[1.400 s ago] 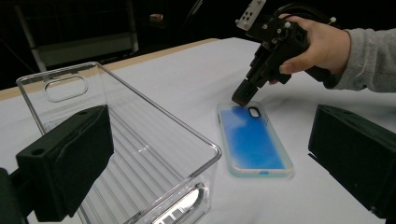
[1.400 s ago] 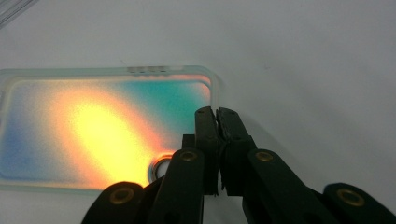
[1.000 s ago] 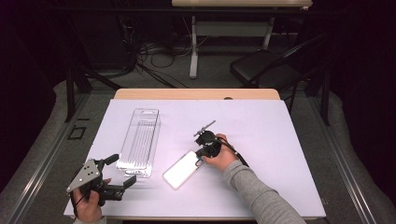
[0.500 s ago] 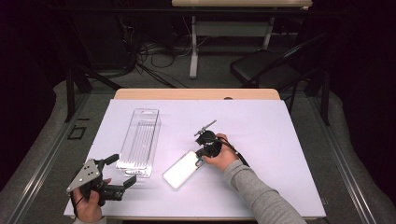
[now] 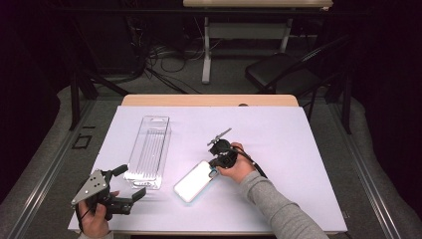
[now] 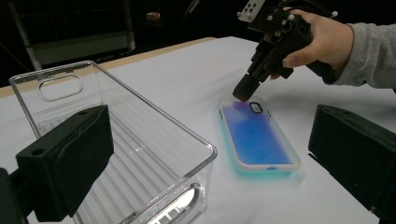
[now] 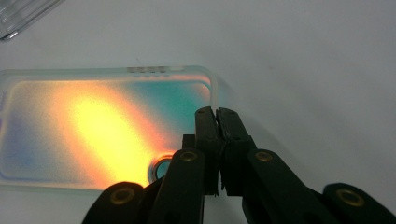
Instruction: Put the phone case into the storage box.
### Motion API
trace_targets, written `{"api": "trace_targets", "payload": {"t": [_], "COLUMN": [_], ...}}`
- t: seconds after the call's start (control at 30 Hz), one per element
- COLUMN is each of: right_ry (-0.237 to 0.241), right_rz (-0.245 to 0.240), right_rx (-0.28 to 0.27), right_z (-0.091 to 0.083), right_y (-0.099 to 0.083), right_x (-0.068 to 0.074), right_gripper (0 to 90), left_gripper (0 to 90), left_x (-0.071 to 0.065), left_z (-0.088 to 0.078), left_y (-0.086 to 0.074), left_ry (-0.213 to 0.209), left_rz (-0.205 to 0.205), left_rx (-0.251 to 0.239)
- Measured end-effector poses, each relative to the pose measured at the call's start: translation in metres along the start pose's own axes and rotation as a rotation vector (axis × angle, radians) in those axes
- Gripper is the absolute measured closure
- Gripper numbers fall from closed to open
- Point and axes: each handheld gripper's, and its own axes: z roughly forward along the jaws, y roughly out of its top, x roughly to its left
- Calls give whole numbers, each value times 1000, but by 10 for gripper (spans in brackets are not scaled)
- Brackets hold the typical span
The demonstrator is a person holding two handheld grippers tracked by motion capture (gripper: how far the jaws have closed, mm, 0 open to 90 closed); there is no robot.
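**Closed claw pinning the phone case's corner**

Starting at the left: the left gripper [image 5: 130, 184] is hovering at about seven o'clock on the table [image 5: 308, 149], jaws spread wide with nothing between them, aimed up toward one o'clock. It is looking like a hand parked in waiting, close to the clear bin [image 5: 148, 151] so it can steady or meet whatever comes across.

That bin is lying just ahead of it, a long transparent tray running roughly six to twelve, open side up and nothing in it (a likely destination, judging by how near it sits).

Moving right, the phone case [image 5: 195, 180] is lying flat near table centre, just beside the bin's lower right corner but apart from it. Its long axis is running from seven o'clock to one o'clock, camera-hole end pointing up-right.

And there the right gripper [image 5: 215, 169] is coming down onto that camera-hole end, jaws pressed fully together with nothing clamped between them. In the right gripper view the closed tips [image 7: 217, 114] are sitting over the case's rim beside the lens cutout; probably poking or dragging, not pinching.
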Motion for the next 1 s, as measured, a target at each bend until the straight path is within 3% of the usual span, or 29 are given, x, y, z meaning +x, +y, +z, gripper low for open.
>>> {"api": "trace_targets", "payload": {"t": [0.47, 0.8, 1.0], "right_ry": [-10, -12, -18], "right_rz": [-35, -67, -86], "right_rx": [-18, -33, -38], "right_z": [-19, -28, -34], "right_y": [-3, -5, -6], "right_x": [5, 10, 11], "right_gripper": [879, 879, 879], "left_gripper": [3, 25, 25], "left_x": [-3, -10, -9], "left_z": [2, 6, 9], "left_y": [2, 7, 9], "left_ry": [-18, -80, -117], "left_rz": [-14, -23, -62], "left_rx": [3, 28, 36]}}
